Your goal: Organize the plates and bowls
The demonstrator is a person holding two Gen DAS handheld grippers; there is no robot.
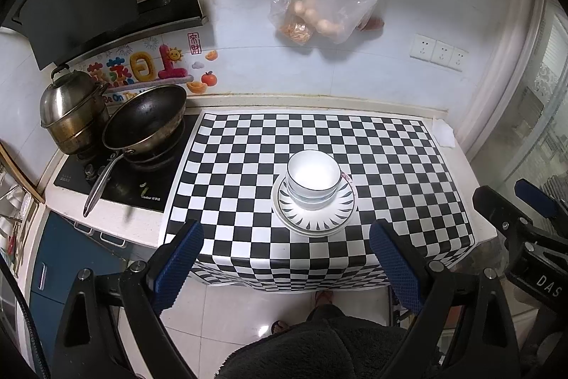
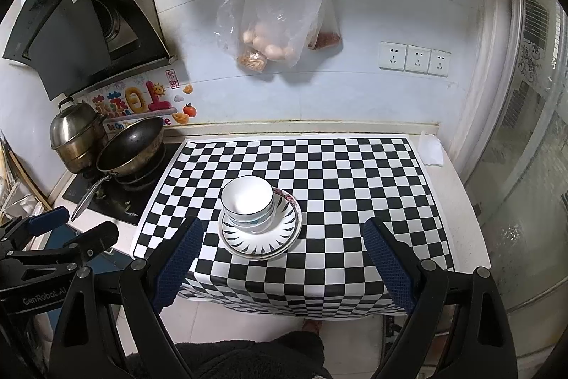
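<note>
While both grippers hang back over the floor in front of the worktop, neither touches anything. The left gripper has its blue pads spread wide, nothing between them; the right gripper is spread just as wide and equally empty. Seen from the left wrist, the right one's body carries the letters "DAS"; seen from the right wrist, the left one's body reads "GenRobot.AI".

On the checkered mat covering the worktop, the bowls sit nested on the stacked plates, white with dark radiating marks, closer to the mat's front edge than to the wall and well apart from both grippers.

At the worktop's left end a wok and a steel pot stand on the hob, touching or nearly so. Behind them a wall sticker shows large Chinese characters and, partly hidden, "Be On The". Bags of food hang on the wall; three sockets sit to their right.
</note>
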